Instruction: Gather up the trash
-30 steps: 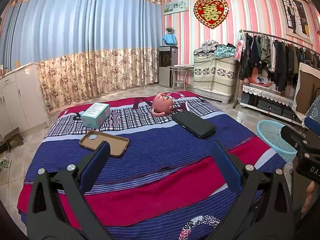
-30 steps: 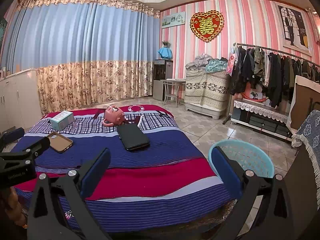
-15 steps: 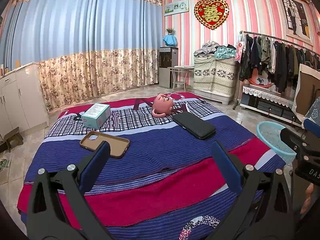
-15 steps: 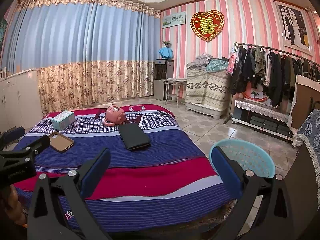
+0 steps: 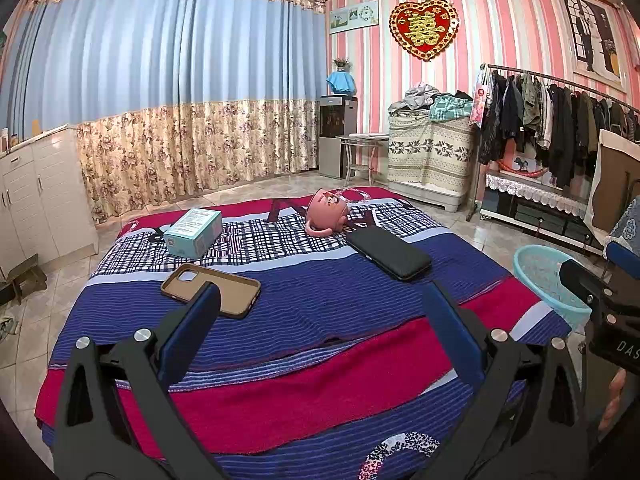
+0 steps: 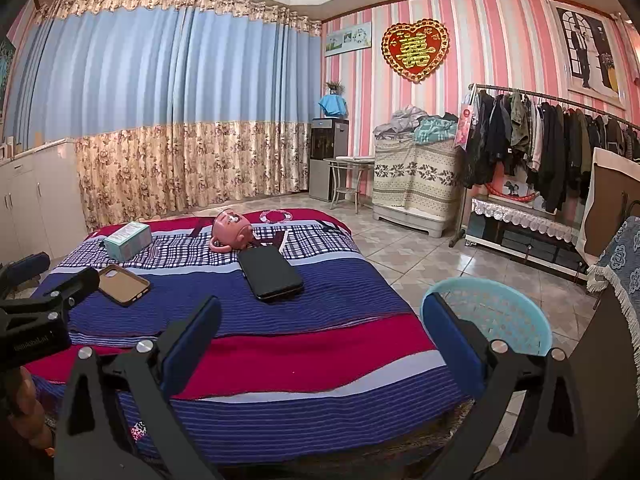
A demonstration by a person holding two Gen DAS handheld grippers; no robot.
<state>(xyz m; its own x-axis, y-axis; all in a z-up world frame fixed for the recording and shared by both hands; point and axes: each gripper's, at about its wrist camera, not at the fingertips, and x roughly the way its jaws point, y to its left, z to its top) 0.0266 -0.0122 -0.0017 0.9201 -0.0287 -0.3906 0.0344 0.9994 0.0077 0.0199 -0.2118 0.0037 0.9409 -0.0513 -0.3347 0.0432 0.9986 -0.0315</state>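
Nothing moved, both tongs still spread empty, teal box far ahead.

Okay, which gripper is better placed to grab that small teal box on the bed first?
Probably the left gripper: it is open and the teal box lies on its side of the bed. The right gripper, also open, sits nearer the blue basket.

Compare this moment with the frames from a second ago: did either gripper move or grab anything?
Nothing visibly changed. The left gripper and right gripper remain open and empty above the bed; the phone case, box, pink mug, black wallet and basket lie as before.
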